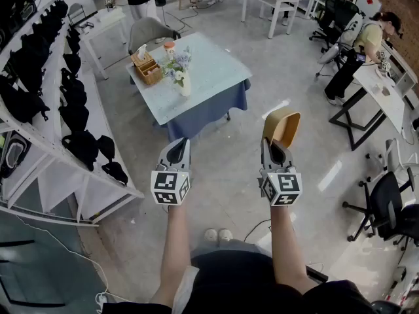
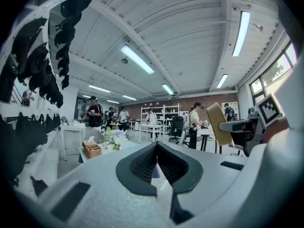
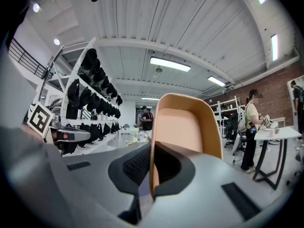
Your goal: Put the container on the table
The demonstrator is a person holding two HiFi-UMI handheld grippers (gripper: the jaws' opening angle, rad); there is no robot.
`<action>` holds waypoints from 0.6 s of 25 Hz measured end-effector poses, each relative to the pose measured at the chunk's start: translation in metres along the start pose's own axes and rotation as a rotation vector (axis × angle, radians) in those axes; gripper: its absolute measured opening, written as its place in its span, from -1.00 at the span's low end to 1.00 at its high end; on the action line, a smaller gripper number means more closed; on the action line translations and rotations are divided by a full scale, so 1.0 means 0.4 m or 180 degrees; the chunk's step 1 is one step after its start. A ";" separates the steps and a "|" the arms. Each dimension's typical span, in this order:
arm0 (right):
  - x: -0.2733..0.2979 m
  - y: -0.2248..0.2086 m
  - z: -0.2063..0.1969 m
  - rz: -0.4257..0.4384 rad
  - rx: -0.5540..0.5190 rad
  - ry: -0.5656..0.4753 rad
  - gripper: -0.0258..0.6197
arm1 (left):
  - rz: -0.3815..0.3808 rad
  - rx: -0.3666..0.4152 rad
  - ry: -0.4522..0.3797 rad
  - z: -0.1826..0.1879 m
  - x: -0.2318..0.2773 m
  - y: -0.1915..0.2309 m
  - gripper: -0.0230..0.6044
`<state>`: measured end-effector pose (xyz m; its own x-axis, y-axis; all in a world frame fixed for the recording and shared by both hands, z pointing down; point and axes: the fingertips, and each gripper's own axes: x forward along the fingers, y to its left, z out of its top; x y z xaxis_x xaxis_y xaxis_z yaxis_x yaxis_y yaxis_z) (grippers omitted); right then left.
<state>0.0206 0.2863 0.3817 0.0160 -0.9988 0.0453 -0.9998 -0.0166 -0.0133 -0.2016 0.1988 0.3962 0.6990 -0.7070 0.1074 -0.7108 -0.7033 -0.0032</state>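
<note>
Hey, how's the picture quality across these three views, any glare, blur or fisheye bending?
Head view: sharp, evenly lit, with pale glare streaks on the floor. Left gripper view: heavy fisheye bending, black corners, ceiling lights blown out. Right gripper view: same bending; the container looms large.

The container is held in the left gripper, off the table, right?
No. The container is held in the right gripper, as the right gripper view shows; the left gripper is shut and empty. It is off the table.
</note>
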 end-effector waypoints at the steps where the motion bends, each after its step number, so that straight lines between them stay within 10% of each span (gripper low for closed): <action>1: -0.002 -0.002 0.001 -0.0001 0.0000 0.0004 -0.92 | -0.0002 0.0001 0.0002 0.001 0.000 -0.003 -0.90; 15: 0.002 0.011 -0.019 0.0061 0.0019 0.0063 -0.92 | -0.0015 -0.0004 0.0024 -0.010 0.000 0.000 -0.90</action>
<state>0.0161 0.2858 0.3895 -0.0037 -0.9979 0.0647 -0.9998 0.0023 -0.0204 -0.2020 0.1993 0.4002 0.7018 -0.7030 0.1148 -0.7076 -0.7066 -0.0015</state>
